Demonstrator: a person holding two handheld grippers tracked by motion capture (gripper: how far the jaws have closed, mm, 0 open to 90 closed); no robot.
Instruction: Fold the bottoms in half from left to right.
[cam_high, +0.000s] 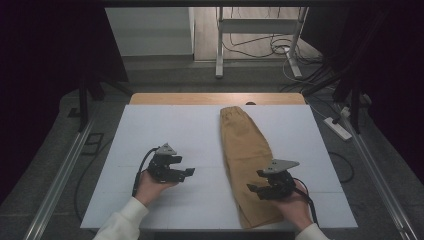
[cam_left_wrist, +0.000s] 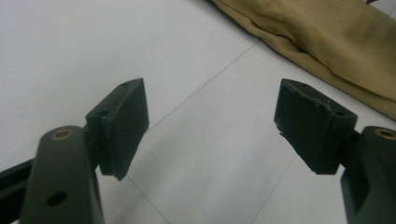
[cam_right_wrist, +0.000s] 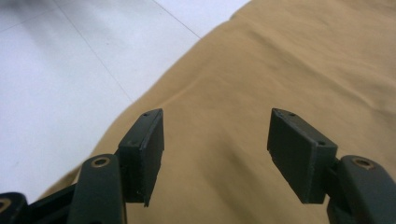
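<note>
Left hand-held gripper (cam_high: 189, 172): held in the person's left hand (cam_high: 150, 186) over the bare white surface of the desk (cam_high: 165, 130), pointing toward the garment. In the left gripper view its jaws stand wide apart with nothing between them — only the white sheet and a faint seam line below. The fabric's edge shows at the upper right of that view, well clear of the pads.

Folded mustard-yellow cloth trousers (cam_high: 245, 150): laid lengthwise on the right half of the desk, elastic waistband at the far end, lower end reaching the near edge.

Right hand-held gripper (cam_high: 251, 188): held in the right hand (cam_high: 295, 207) over the near part of the trousers, pointing left. In the right gripper view its jaws are spread wide — fabric lies beneath them, nothing clamped.
</note>
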